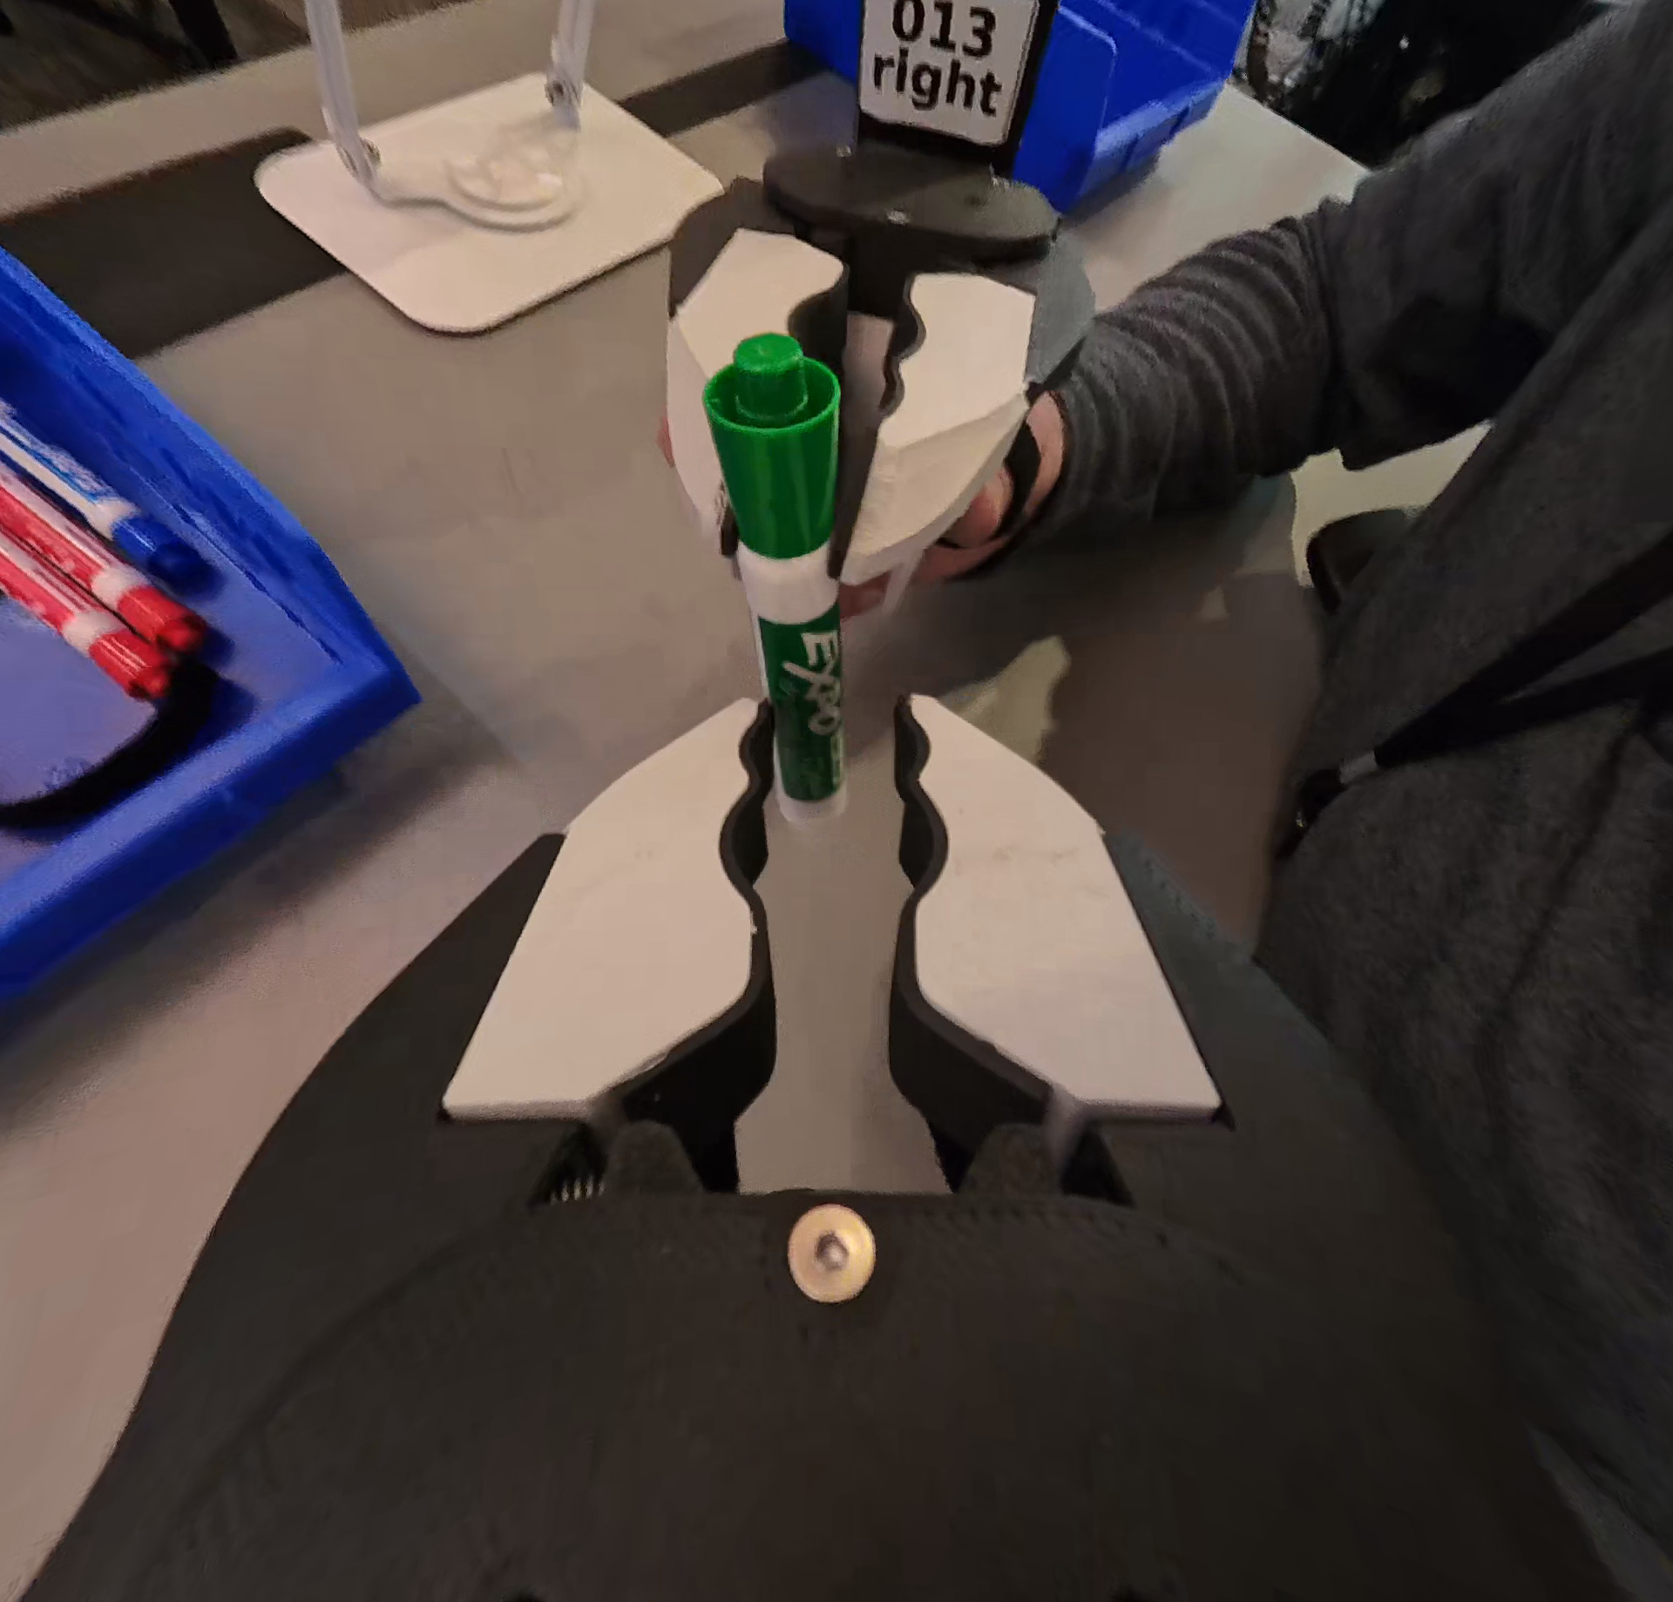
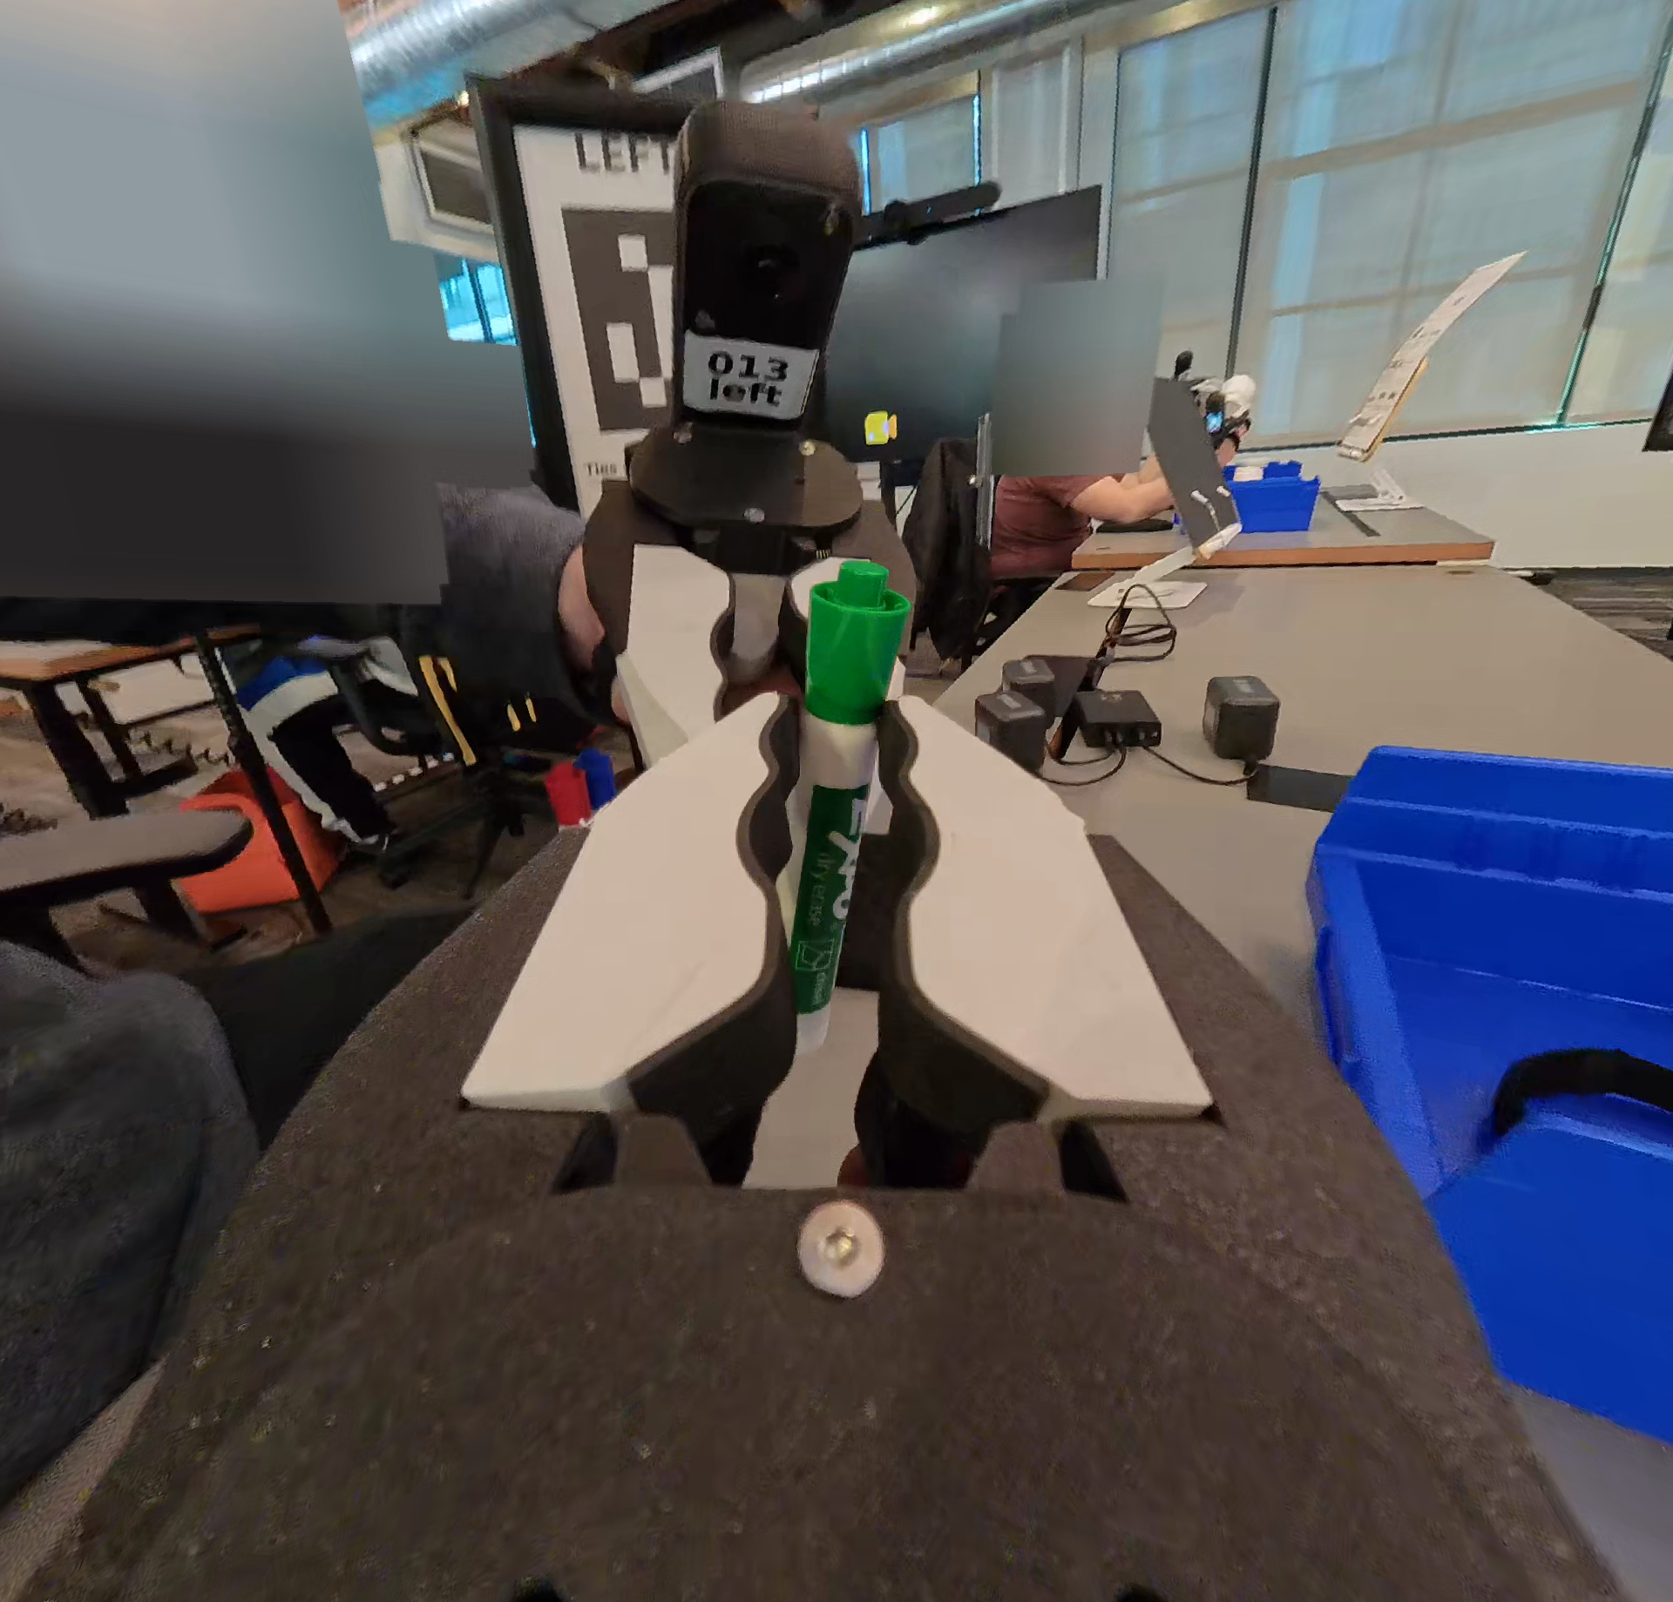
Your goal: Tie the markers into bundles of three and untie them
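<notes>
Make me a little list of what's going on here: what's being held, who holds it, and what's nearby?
held thing: green capped whiteboard marker, upright, cap up
holder: right gripper, closed on the marker just below the cap
other gripper: left gripper, fingers apart, marker's lower end between them
nearby on the left: blue plastic bin with red and blue markers
surface: grey table

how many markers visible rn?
4, possibly more hidden. One green marker is clamped in the right gripper. Three lie in the left blue bin: one blue marker and two red markers.
</notes>
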`<state>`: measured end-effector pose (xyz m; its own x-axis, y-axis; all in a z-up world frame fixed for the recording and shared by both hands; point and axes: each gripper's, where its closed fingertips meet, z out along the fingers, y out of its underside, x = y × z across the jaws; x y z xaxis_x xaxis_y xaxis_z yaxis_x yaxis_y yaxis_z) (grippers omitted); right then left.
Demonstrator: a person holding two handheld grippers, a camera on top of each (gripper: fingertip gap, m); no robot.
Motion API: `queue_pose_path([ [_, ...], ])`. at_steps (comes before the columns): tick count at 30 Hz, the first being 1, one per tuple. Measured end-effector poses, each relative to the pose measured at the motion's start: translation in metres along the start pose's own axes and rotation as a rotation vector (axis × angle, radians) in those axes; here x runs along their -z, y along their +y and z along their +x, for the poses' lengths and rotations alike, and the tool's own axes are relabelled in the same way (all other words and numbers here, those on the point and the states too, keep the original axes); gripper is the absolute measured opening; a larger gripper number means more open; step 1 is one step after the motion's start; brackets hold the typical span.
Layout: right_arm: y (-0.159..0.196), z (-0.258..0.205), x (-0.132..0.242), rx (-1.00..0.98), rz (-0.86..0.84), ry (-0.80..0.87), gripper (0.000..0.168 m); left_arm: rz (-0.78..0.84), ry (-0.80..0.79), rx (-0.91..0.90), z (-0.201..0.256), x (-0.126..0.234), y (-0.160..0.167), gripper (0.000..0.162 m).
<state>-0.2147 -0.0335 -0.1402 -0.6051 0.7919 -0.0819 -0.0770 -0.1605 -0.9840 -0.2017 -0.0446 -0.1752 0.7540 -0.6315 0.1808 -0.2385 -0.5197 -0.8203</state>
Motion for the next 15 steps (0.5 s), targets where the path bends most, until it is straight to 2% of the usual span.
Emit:
queue_pose_path([
  [7, 0.059, -0.023, -0.039, 0.021, -0.154, -0.099, 0.017, -0.071, -0.017, 0.045, -0.004, 0.041, 0.033, 0.026],
  [15, 0.099, -0.042, -0.072, 0.086, -0.263, -0.185, 0.016, -0.162, 0.007, 0.062, 0.006, 0.052, 0.074, 0.020],
])
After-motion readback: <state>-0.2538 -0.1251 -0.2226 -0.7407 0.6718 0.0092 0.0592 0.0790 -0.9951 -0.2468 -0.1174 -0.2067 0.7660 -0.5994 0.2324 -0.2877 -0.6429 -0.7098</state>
